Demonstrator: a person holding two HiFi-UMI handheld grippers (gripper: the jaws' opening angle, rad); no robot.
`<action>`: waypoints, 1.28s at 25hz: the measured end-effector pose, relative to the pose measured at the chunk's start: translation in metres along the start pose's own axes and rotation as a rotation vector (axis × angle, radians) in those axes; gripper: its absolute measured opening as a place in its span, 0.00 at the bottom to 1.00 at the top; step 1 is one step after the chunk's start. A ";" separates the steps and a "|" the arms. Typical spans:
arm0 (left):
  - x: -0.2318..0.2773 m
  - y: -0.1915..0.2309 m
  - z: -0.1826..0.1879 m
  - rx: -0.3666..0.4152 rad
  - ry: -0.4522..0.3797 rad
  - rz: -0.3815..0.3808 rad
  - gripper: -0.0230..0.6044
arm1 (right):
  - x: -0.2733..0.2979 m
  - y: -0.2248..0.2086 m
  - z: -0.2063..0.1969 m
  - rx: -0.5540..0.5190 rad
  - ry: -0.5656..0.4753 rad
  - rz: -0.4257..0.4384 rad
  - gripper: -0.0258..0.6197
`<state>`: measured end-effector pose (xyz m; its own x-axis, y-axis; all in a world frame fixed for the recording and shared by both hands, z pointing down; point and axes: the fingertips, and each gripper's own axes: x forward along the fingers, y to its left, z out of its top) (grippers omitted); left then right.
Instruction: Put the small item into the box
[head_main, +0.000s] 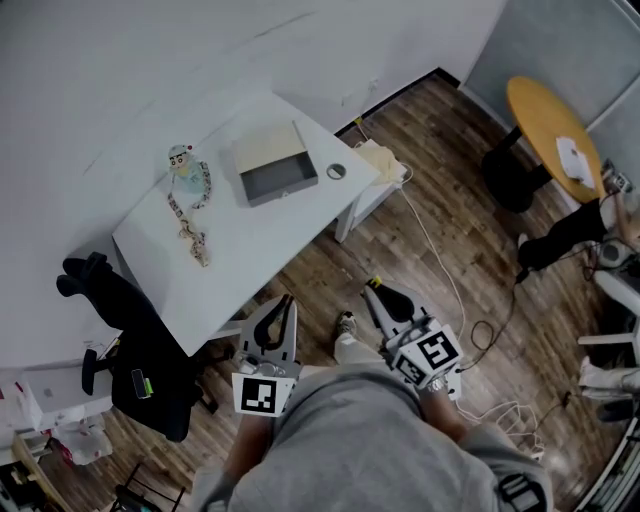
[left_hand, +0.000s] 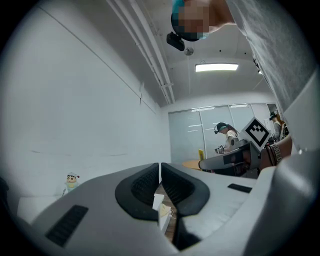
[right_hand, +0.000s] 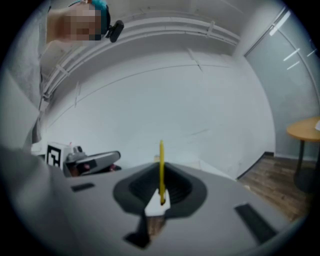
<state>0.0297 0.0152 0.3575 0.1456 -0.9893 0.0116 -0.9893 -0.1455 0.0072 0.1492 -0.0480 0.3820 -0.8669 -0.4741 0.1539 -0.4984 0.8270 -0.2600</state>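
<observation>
On the white table (head_main: 250, 260) sits an open grey box (head_main: 277, 180) with a beige lid behind it. Right of it lies a small round item (head_main: 336, 171). A little figurine (head_main: 184, 165) (left_hand: 71, 181) and a beaded string (head_main: 192, 228) lie left of the box. Both grippers hang near my body over the wooden floor, well short of the table. My left gripper (head_main: 283, 300) (left_hand: 160, 167) is shut with nothing in it. My right gripper (head_main: 374, 287) (right_hand: 161, 167) is shut too; a thin yellow strip (right_hand: 161, 160) sticks up from the seam between its jaws.
A black office chair (head_main: 130, 340) stands at the table's near left corner. A pale carton (head_main: 384, 160) sits by the table's right leg, and a cable (head_main: 440, 260) runs across the floor. A round orange table (head_main: 555, 125) and a person (head_main: 585, 235) are at the far right.
</observation>
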 end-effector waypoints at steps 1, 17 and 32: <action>0.008 -0.002 0.001 -0.002 -0.003 0.014 0.11 | 0.003 -0.008 0.003 -0.001 0.001 0.014 0.11; 0.055 0.014 -0.010 -0.019 0.013 0.189 0.11 | 0.065 -0.064 0.004 -0.011 0.089 0.169 0.11; 0.138 0.094 -0.032 -0.055 0.047 0.113 0.11 | 0.173 -0.094 0.016 -0.073 0.180 0.133 0.11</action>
<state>-0.0428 -0.1350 0.3921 0.0349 -0.9975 0.0622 -0.9978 -0.0313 0.0582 0.0461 -0.2130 0.4181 -0.9069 -0.3037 0.2919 -0.3728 0.9014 -0.2203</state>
